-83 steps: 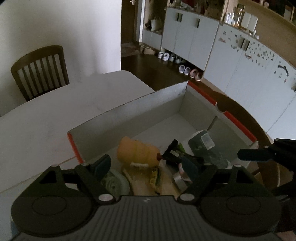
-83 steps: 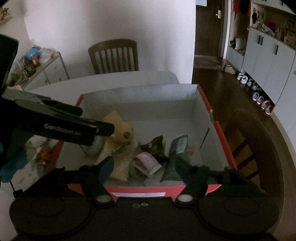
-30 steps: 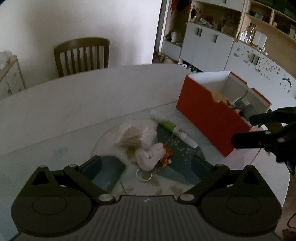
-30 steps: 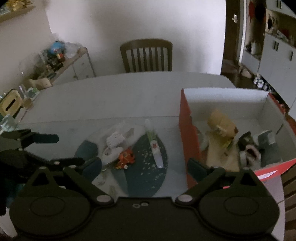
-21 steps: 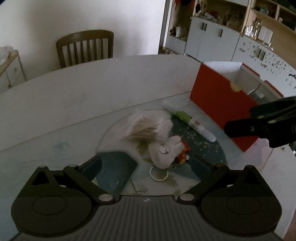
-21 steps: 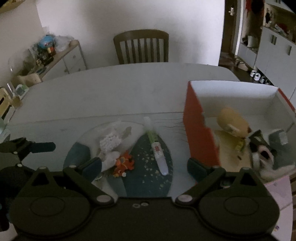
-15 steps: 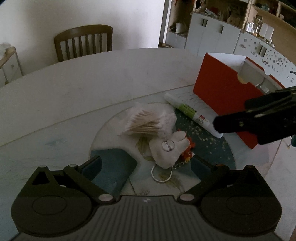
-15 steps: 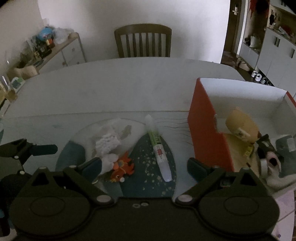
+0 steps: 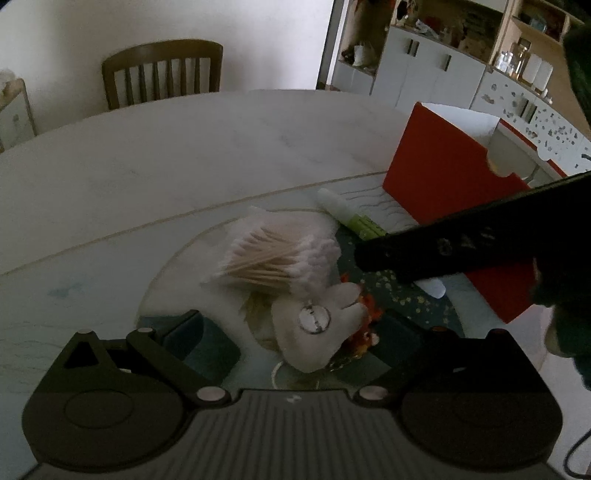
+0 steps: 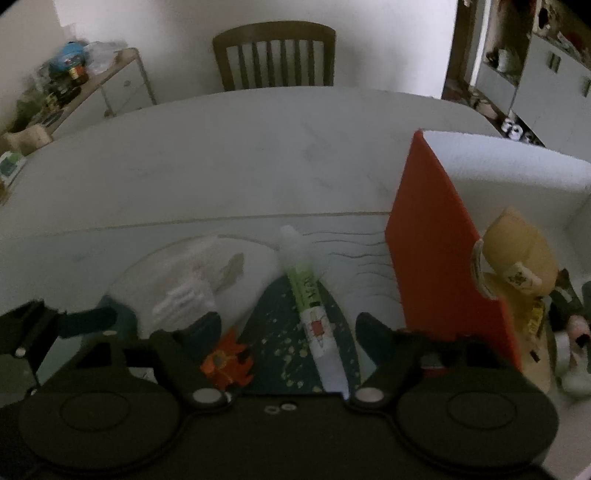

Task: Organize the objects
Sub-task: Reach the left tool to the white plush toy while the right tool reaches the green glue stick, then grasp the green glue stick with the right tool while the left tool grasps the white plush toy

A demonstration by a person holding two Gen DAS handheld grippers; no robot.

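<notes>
With the right claw [image 10: 288,328] spread and just narrowed around the green-and-white tube [image 10: 312,314] lying untouched on the worktop [image 10: 240,147] beside the red box [image 10: 443,251], the round tube could be rolled aside or pinched askew.

A dark wooden chair [image 10: 275,55] with a slatted back stands pushed in at the far side of the pale table [image 10: 229,155], against a plain white wall [image 9: 147,22]. To one side a low cabinet [image 10: 110,88] carries a heap of small bottles and bags, too blurred to name. On the other side a dark doorway [image 10: 469,44] opens beside white cupboards [image 9: 428,81] with dark handles, and open wooden shelves [image 9: 524,22] above them hold jars and oddments. Pale shoes [image 10: 515,129] lie on the dark floor at the foot of the cupboards.
</notes>
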